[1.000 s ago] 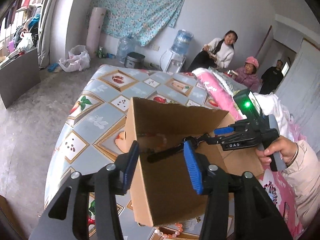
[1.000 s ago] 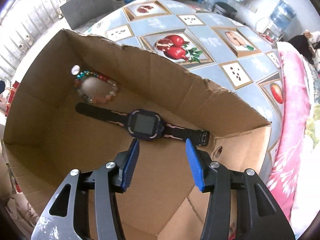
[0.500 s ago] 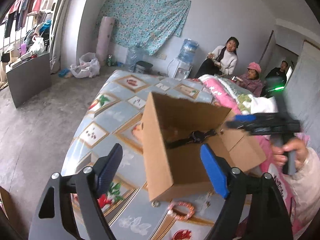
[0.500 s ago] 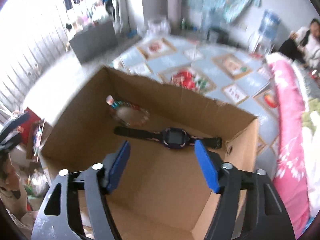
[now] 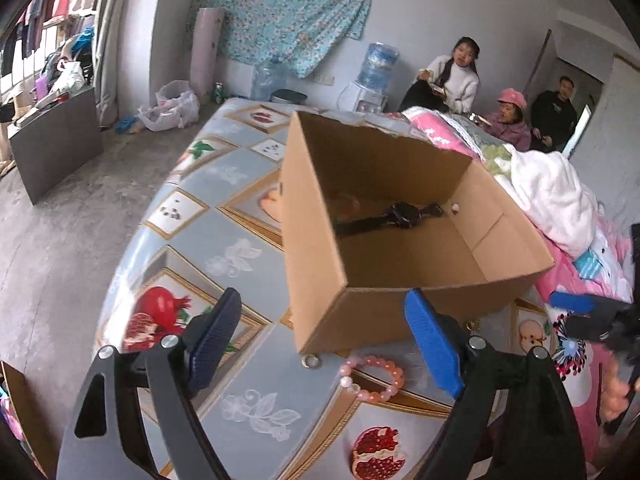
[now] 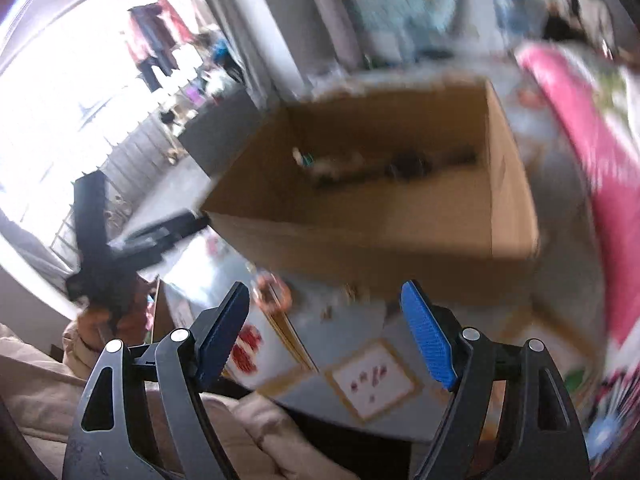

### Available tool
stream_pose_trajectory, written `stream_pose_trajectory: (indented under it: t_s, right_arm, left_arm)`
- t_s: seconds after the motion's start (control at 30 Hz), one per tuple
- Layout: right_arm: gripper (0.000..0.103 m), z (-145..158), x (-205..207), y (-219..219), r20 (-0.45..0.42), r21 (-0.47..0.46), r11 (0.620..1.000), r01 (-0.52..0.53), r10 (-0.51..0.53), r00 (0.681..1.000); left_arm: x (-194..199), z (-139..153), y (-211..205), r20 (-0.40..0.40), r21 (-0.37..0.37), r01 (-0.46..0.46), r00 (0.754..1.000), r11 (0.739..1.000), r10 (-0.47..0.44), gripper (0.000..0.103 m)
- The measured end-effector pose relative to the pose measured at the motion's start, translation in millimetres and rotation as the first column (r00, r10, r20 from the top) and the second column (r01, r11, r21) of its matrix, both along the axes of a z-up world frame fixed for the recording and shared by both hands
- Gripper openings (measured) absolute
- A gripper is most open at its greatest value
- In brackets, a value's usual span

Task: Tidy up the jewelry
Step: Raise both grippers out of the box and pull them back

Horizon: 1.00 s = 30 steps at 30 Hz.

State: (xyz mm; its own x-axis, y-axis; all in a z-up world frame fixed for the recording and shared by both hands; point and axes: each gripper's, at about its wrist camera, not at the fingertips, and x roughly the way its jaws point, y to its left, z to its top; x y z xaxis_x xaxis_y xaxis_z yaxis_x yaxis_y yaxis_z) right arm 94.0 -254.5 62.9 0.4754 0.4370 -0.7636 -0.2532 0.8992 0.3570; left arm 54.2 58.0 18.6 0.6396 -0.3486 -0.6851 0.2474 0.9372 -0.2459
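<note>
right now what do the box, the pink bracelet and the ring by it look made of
Box: corrugated cardboard, matte brown, with raw cut edges and folded flaps. Bracelet: round pink and pale beads with a slight sheen, probably plastic, glass or stone; the look leaves it open. Ring: likely metal, a thin gold-toned shiny band.

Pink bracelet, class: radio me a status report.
Left gripper open, empty. Right gripper open, empty. Pink bracelet on table beside cardboard box; watch inside. Nothing blocking.
</note>
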Motion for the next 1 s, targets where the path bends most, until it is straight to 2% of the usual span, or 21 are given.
stream_pose_trajectory:
  t_s: [0.1,0.23,0.33,0.63,1.0]
  right_arm:
    - [0.073,-12,10,-8,-0.037,0.015,0.997,0.082,-0.081,0.996]
    - [0.065,-16,19,-21,-0.056,0.061,0.988,0.138,-0.135,0.989]
    - [0.063,-19,21,-28,-0.057,0.083,0.982,0.170,-0.166,0.985]
    - [0.057,-26,26,-36,-0.040,0.086,0.974,0.212,-0.209,0.977]
    - [0.057,-22,32,-39,-0.029,0.073,0.971,0.228,-0.226,0.974]
  left_arm:
    - [1,-5,-9,-0.012,0.020,0.011,1.000,1.000,-0.011,0.082]
    - [4,-8,-16,-0.015,0.013,0.020,1.000,1.000,-0.020,0.082]
    - [6,-9,-20,-0.018,0.010,0.032,0.999,0.999,-0.032,0.082]
    - [10,-10,-30,-0.023,0.013,0.050,0.998,0.999,-0.050,0.082]
    - [16,-12,-35,-0.020,0.013,0.056,0.998,0.998,-0.055,0.082]
